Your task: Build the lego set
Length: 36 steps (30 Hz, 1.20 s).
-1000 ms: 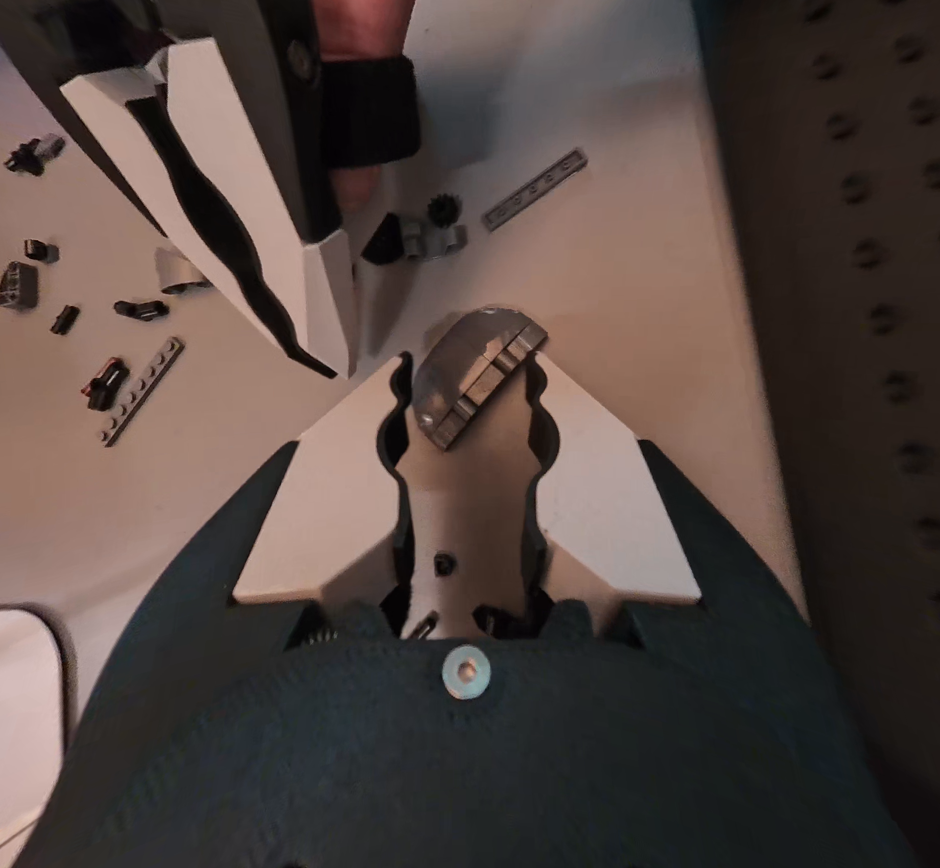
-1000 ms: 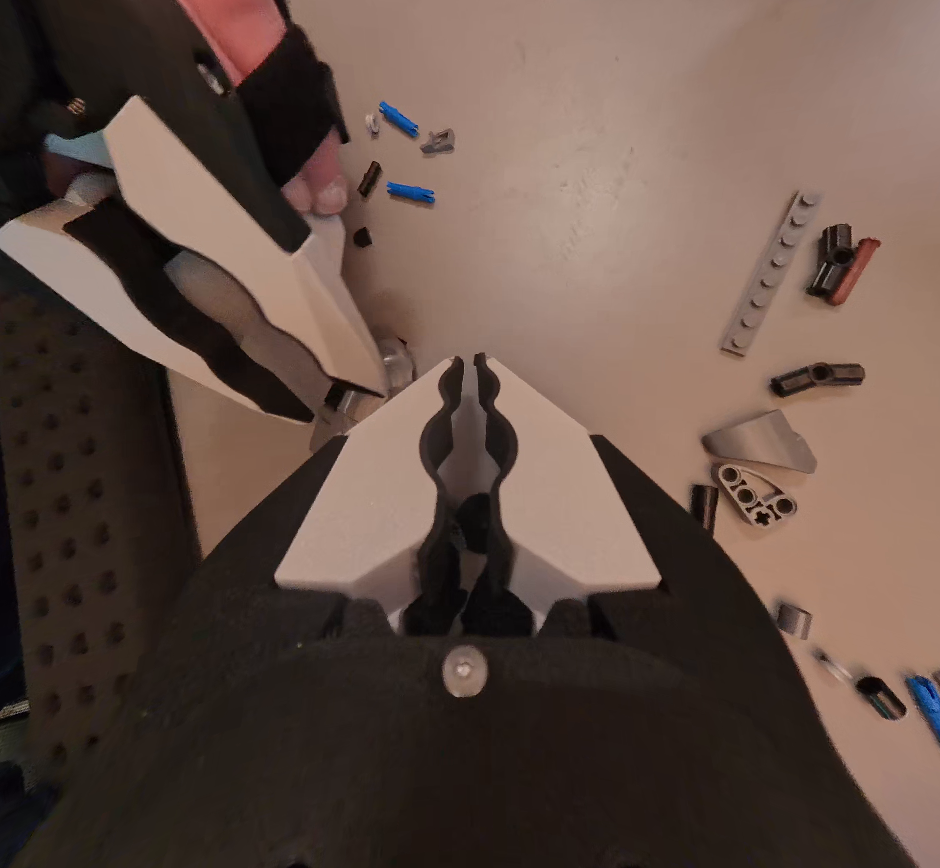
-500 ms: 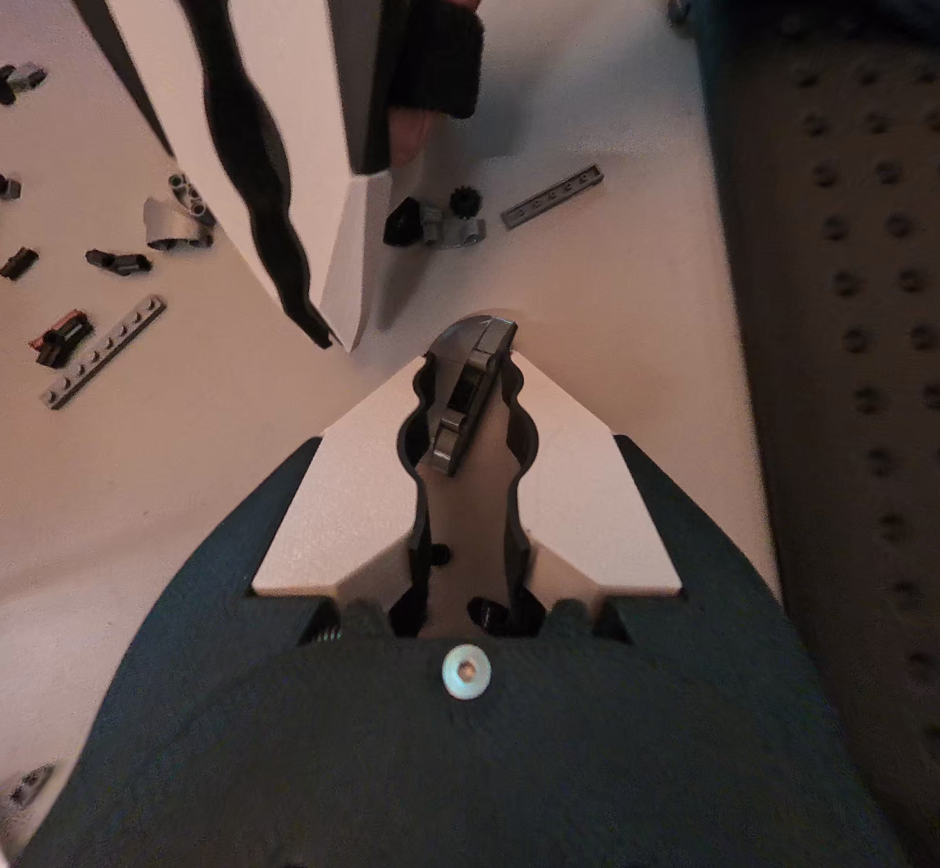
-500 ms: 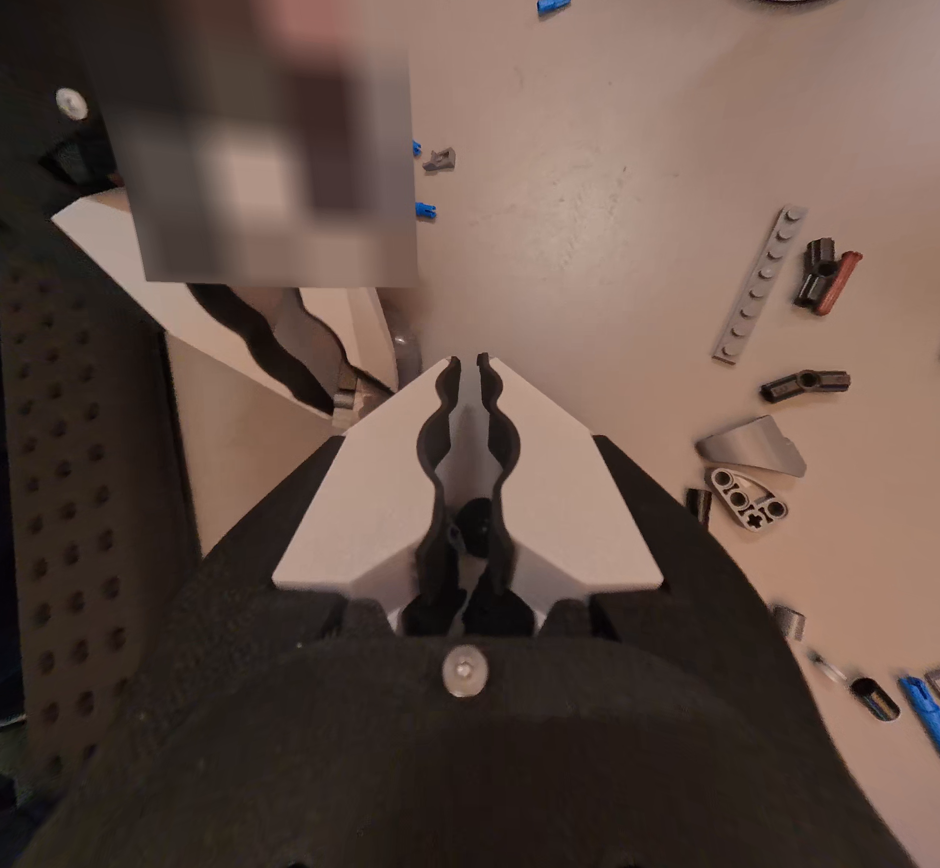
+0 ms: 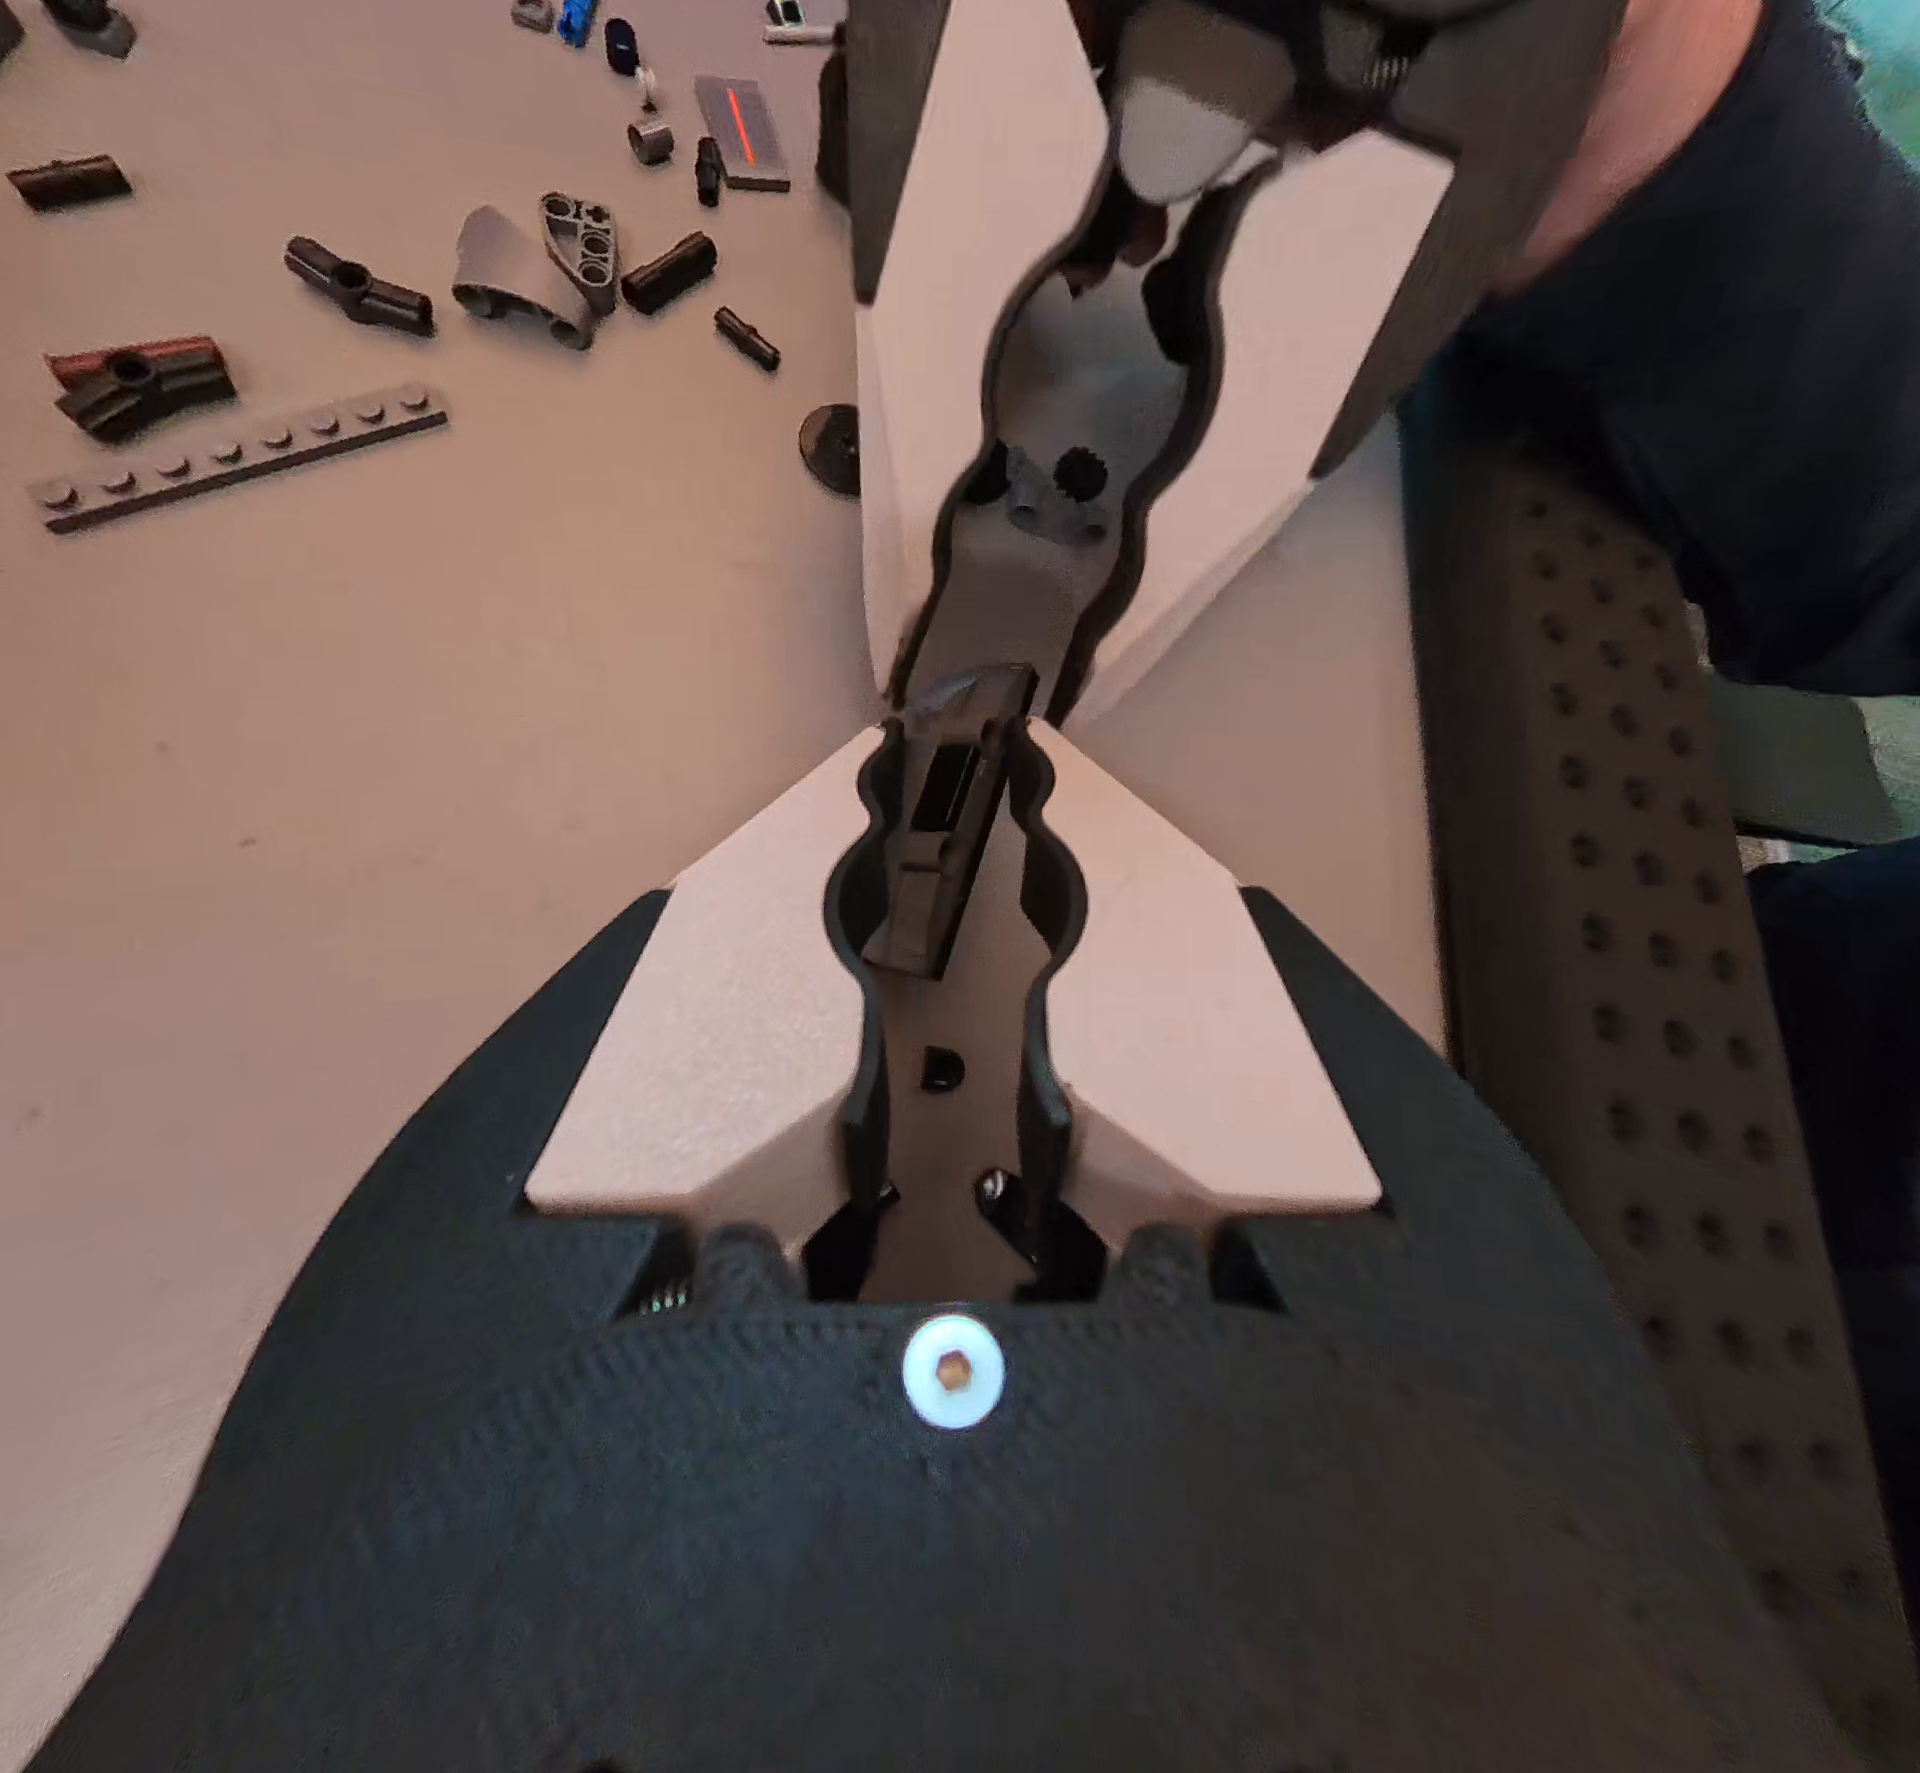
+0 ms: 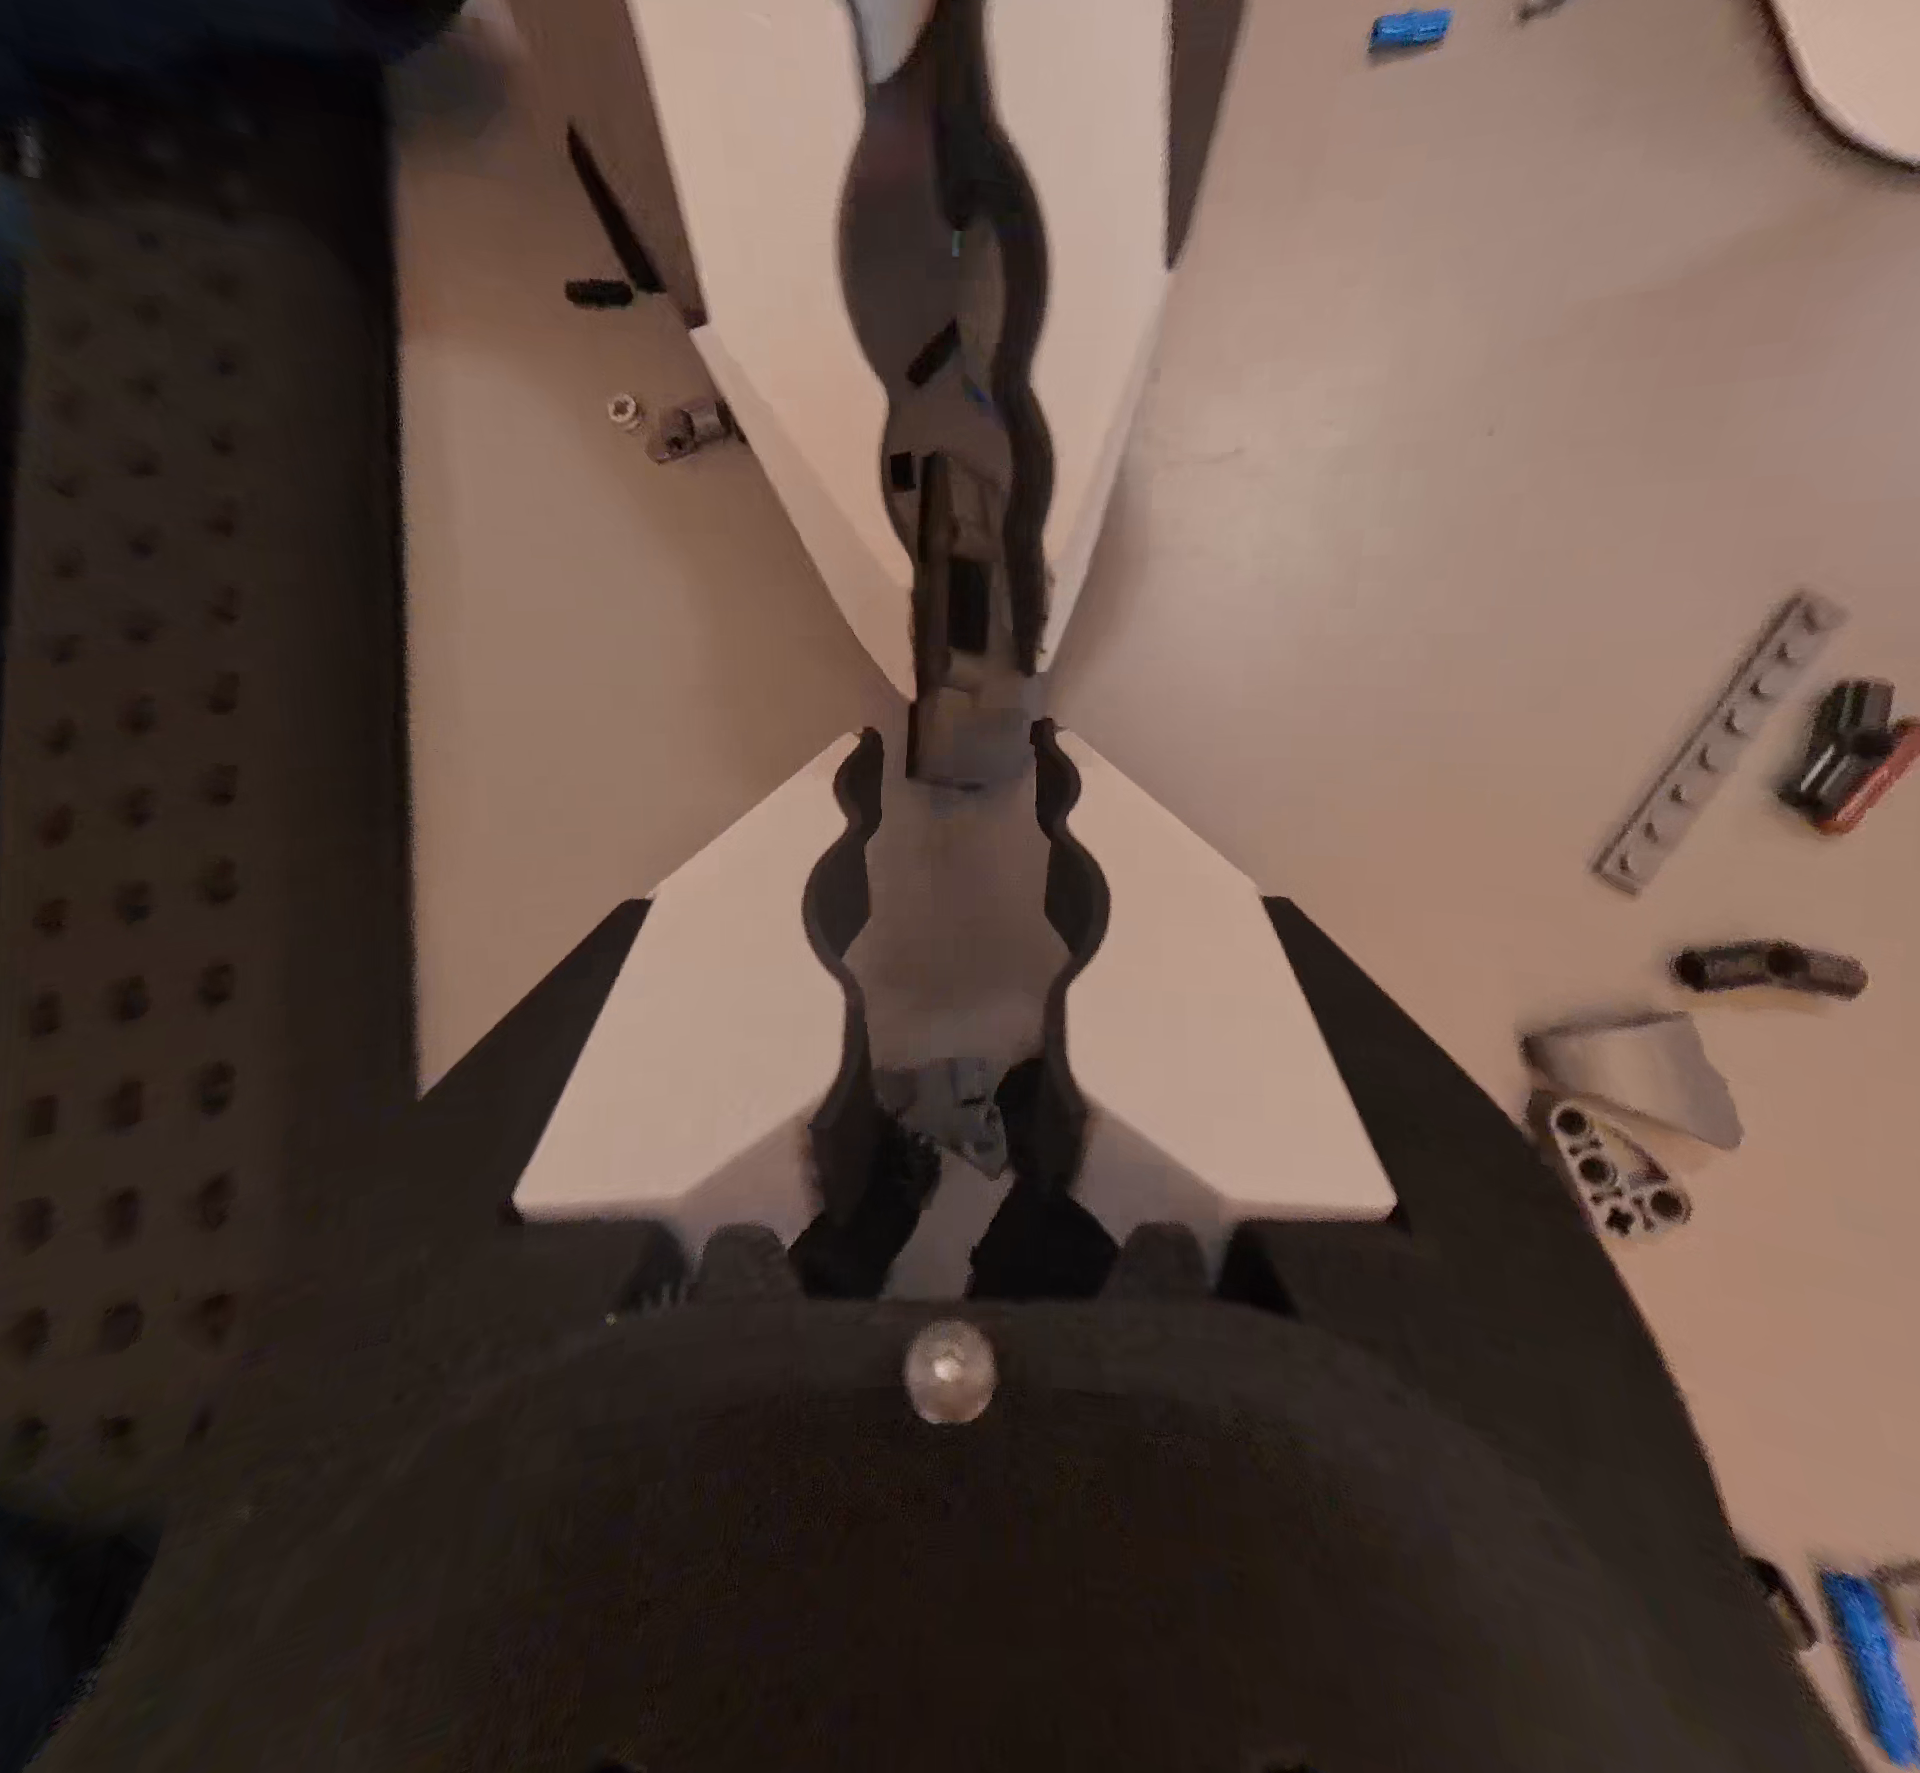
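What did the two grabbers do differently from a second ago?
The right gripper swung round from the side to face the left gripper tip to tip, and its jaws opened. The left gripper closed tighter on the grey curved piece, now turned on edge. The long grey plate stayed put.

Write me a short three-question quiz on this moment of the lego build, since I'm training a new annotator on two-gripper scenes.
1. True or false: the left gripper is shut on the dark grey curved lego piece.
2. Which best describes the right gripper? A. shut on the piece B. open, fingertips either side of the piece's end C. out of view
3. Fill in: the long flat grey studded plate lies on the beige ____.

Key: 1 true; 2 B; 3 table.
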Tool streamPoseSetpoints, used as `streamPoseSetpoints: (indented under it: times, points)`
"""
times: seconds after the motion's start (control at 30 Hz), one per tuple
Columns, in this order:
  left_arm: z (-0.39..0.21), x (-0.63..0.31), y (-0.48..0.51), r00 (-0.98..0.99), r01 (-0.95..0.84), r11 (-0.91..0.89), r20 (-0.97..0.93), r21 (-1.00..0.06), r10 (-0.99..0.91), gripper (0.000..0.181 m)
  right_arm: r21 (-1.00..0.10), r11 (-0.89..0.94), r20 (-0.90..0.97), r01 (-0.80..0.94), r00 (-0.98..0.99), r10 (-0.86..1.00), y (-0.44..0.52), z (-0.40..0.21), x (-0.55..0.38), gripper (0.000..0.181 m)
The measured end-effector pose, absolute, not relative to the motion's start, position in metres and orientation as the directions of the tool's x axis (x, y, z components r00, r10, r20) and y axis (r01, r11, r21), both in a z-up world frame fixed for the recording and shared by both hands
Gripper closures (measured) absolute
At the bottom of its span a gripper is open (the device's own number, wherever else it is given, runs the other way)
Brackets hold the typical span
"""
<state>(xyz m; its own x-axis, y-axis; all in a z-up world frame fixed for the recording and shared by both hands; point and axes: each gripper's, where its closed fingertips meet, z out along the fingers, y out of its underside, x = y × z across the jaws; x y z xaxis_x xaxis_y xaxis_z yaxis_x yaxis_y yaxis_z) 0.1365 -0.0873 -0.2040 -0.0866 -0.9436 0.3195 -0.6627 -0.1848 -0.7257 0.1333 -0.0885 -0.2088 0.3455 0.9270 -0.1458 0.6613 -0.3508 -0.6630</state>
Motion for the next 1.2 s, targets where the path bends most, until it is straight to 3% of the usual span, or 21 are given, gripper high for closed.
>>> streamPoseSetpoints:
  times: [0.2, 0.4, 0.53, 0.7, 1.2]
  points:
    - [-0.204, 0.135, -0.085, -0.079, -0.67, -0.159, 0.283, -0.725, -0.956, 0.164, -0.622, -0.302, -0.06, 0.722, 0.341, 0.938, -0.084, -0.221, 0.131, 0.158]
    - [-0.205, 0.111, -0.074, -0.128, -0.708, 0.037, 0.077, -0.705, -0.989, 0.146, -0.627, -0.327, -0.061, 0.707, 0.375, 0.925, -0.078, -0.22, 0.138, 0.167]
    - [-0.196, 0.118, -0.074, -0.152, -0.656, 0.119, -0.025, -0.745, -0.988, 0.151, -0.626, -0.327, -0.058, 0.708, 0.376, 0.925, -0.078, -0.22, 0.138, 0.169]
    - [-0.21, 0.118, -0.073, -0.173, -0.7, 0.212, -0.126, -0.682, -0.977, 0.171, -0.637, -0.331, -0.064, 0.696, 0.381, 0.923, -0.077, -0.218, 0.138, 0.171]
    - [-0.204, 0.124, -0.065, -0.119, -0.678, 0.189, -0.148, -0.711, -0.982, 0.171, -0.678, -0.304, 0.003, 0.669, 0.417, 0.909, -0.065, -0.207, 0.138, 0.171]
